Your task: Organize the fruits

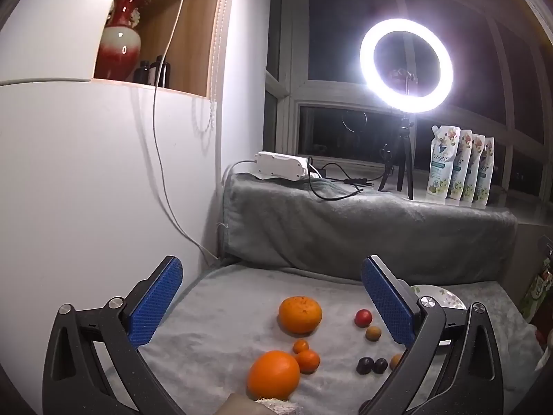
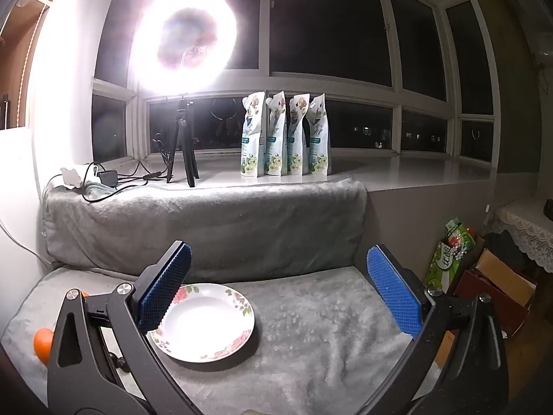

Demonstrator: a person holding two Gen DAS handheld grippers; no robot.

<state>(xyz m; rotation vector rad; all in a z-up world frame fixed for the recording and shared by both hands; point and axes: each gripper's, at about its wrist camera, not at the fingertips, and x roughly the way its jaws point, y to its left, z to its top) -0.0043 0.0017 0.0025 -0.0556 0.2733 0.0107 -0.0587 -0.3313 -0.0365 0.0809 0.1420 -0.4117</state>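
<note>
Fruits lie loose on a grey fleece blanket (image 1: 214, 339), all between the spread jaws of the left gripper (image 1: 273, 297), which holds nothing.

From left to right in the left wrist view:
- The large orange (image 1: 273, 375) is nearest the camera. It is judged firm, fairly heavy and smooth-skinned. Grip it across its widest part with the jaws wide.
- Two small oranges (image 1: 305, 355) sit just beside it. They look light with thin skin, so pinch them gently.
- The mandarin (image 1: 300, 314) lies farther back. Its peel is probably loose and soft, so take it at mid-height with moderate force.
- The red fruit (image 1: 363, 317) and the brown fruit (image 1: 373, 333) are small and round and likely to roll.
- Two dark fruits (image 1: 371, 365) touch each other and may bruise. Another small orange piece shows partly behind the right finger.

In the right wrist view, the right gripper (image 2: 278, 283) also has its jaws spread and empty. The floral plate (image 2: 242, 332) rests on the blanket partly behind the left finger and holds no fruit. It is rigid and breakable, and the soft blanket under it may let it tip.
</note>
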